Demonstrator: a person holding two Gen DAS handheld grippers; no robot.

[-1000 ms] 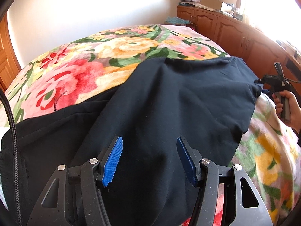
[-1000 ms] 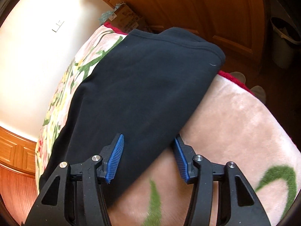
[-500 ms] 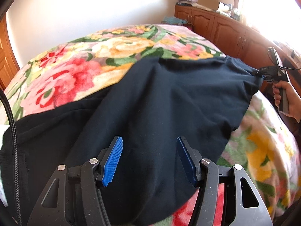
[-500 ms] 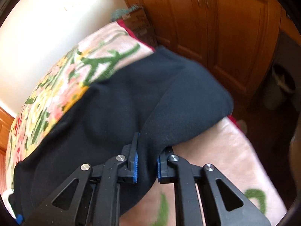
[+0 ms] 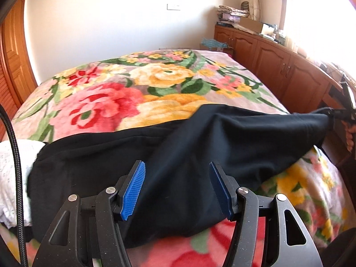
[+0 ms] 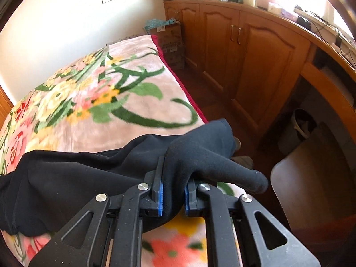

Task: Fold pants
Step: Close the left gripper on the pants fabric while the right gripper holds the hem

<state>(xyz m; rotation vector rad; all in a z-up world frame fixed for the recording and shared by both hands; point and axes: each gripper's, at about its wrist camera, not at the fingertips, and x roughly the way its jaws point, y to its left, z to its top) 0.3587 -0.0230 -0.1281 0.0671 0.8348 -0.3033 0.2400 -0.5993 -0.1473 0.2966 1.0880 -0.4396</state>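
hidden: blanket (image 5: 155, 102) under pants (image 5: 222, 146) | cut off: hand (image 5: 350, 140) (frame's right edge)

Daylight from a window (image 5: 316, 11) at the upper right overexposes that corner in both views. Fisheye distortion bends the wall (image 5: 100, 22) and cabinets (image 6: 255, 55) toward dark vignetted rims. The floral blanket (image 6: 178, 244) blurs along the near edge.

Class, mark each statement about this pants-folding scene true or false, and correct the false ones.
1. The right claw is shut on the black pants. True.
2. The left claw pinches the pants. False: its jaws stand open, with the fabric lying between them.
3. The pants lie on a floral blanket. True.
4. The cabinets beside the bed are white. False: they are brown wood.
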